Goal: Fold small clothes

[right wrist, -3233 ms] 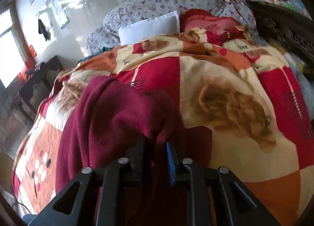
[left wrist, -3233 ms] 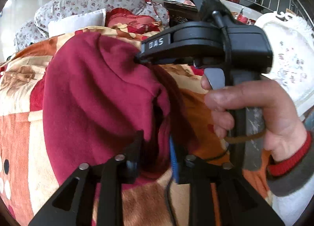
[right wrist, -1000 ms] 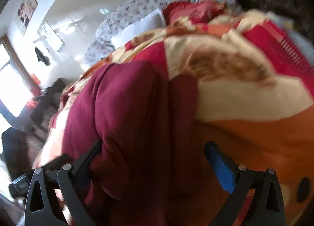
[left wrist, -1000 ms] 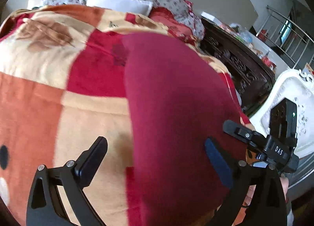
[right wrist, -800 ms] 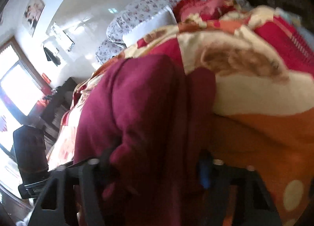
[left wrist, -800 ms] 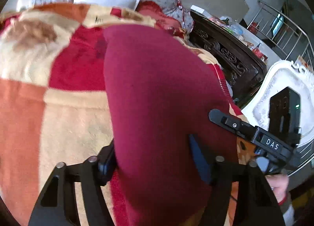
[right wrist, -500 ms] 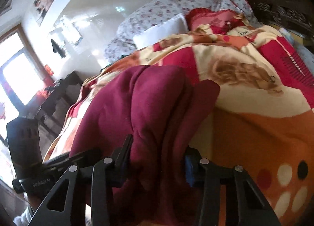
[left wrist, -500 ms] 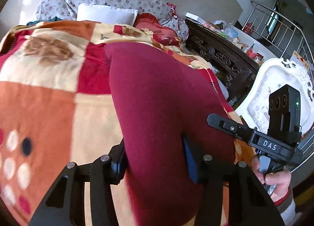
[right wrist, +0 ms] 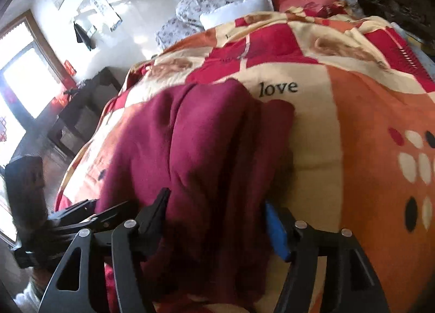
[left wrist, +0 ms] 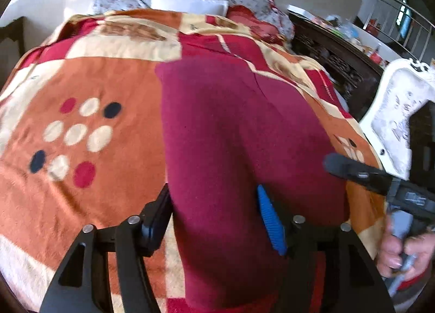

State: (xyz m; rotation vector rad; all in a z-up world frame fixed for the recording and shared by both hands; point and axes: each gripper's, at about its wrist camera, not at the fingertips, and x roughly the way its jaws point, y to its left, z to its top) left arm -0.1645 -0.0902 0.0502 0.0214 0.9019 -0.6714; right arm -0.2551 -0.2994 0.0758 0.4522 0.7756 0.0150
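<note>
A dark red fleece garment (left wrist: 231,122) lies in a long folded strip on a patchwork blanket (left wrist: 81,81). My left gripper (left wrist: 214,209) straddles its near end. The cloth bulges between the pads, and the blue pad dents a crease into it while the jaws are opening. In the right wrist view the same garment (right wrist: 190,136) is bunched in folds beside the word "love" on the blanket (right wrist: 353,122). My right gripper (right wrist: 217,212) has a thick bundle of it filling its opening jaws. A hand (left wrist: 394,253) holds the right gripper at the frame's right edge.
White and floral pillows (left wrist: 190,5) lie at the bed's far end. Dark carved wooden furniture (left wrist: 339,62) and a white ornate chair (left wrist: 394,111) stand along the right side. A dark low table (right wrist: 81,106) and a bright window are off the bed's left side.
Both grippers went from wide open to closed on the garment's near end, then widened a little. Both drew back toward the bed's near edge, and the garment came along.
</note>
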